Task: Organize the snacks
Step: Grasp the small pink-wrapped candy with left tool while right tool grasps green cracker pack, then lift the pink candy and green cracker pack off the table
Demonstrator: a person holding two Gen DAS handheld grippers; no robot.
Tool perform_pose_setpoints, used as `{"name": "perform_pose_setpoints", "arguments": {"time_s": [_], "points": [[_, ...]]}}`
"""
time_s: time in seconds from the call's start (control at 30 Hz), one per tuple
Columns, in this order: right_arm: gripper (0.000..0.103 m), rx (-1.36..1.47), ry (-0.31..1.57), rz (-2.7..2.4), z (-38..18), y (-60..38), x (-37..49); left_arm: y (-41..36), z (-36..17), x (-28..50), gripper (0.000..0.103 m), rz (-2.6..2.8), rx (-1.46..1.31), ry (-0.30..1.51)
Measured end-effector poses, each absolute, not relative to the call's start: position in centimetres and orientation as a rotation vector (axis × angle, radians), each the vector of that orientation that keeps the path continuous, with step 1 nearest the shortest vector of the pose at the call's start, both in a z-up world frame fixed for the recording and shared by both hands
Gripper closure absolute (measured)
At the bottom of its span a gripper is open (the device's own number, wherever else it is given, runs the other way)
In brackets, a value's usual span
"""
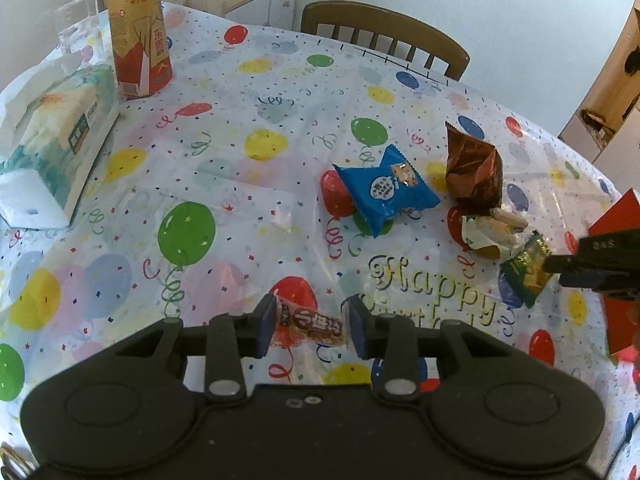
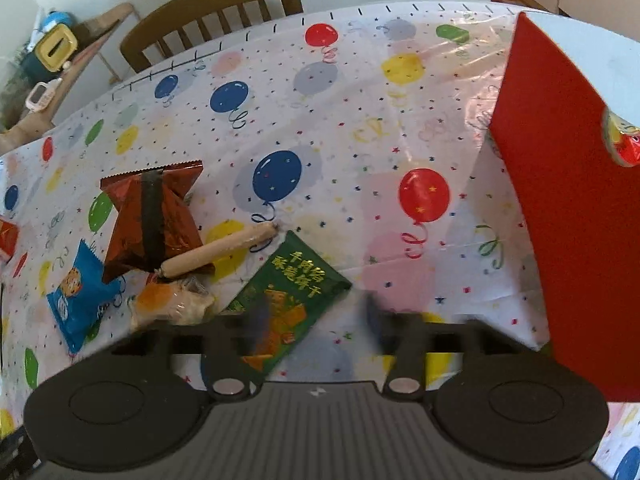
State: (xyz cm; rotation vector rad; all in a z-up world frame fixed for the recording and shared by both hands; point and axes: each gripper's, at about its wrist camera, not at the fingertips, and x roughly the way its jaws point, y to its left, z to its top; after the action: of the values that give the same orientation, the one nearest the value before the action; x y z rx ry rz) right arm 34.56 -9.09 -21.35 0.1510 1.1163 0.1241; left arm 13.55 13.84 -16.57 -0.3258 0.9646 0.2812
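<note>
Both cameras ride low over the balloon tablecloth (image 1: 224, 152), facing the far wooden chair (image 1: 384, 36). The left wrist view sits farther left, taking in the bottle (image 1: 138, 36); both share the blue packet (image 1: 384, 192) (image 2: 80, 296) and green packet (image 1: 526, 268) (image 2: 292, 292).

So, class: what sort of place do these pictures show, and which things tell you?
Probably a home dining room: a balloon-print birthday tablecloth, a wooden chair and a tissue box.

Right hand-held gripper (image 2: 316, 318) fingertips blurred; red box (image 2: 560, 200) cut off.
</note>
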Motion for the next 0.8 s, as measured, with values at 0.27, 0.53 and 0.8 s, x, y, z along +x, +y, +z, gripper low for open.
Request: {"name": "perform_pose_setpoints", "arguments": {"time_s": [0.27, 0.53, 0.8], "points": [[0.024, 0.074, 1.122, 0.038, -22.0, -6.5, 35.5, 14.4, -16.3, 12.7, 0.067, 0.278, -0.361, 0.952], [0.042, -0.011, 1.108, 0.114, -22.0, -5.2, 34.6, 14.7, -16.7, 12.7, 0.063, 0.252, -0.383, 0.961], [0.053, -0.017, 1.093, 0.236, -21.8, -7.0, 32.9, 14.7, -17.4, 12.8, 0.062, 0.236, -0.367, 0.993]]}}
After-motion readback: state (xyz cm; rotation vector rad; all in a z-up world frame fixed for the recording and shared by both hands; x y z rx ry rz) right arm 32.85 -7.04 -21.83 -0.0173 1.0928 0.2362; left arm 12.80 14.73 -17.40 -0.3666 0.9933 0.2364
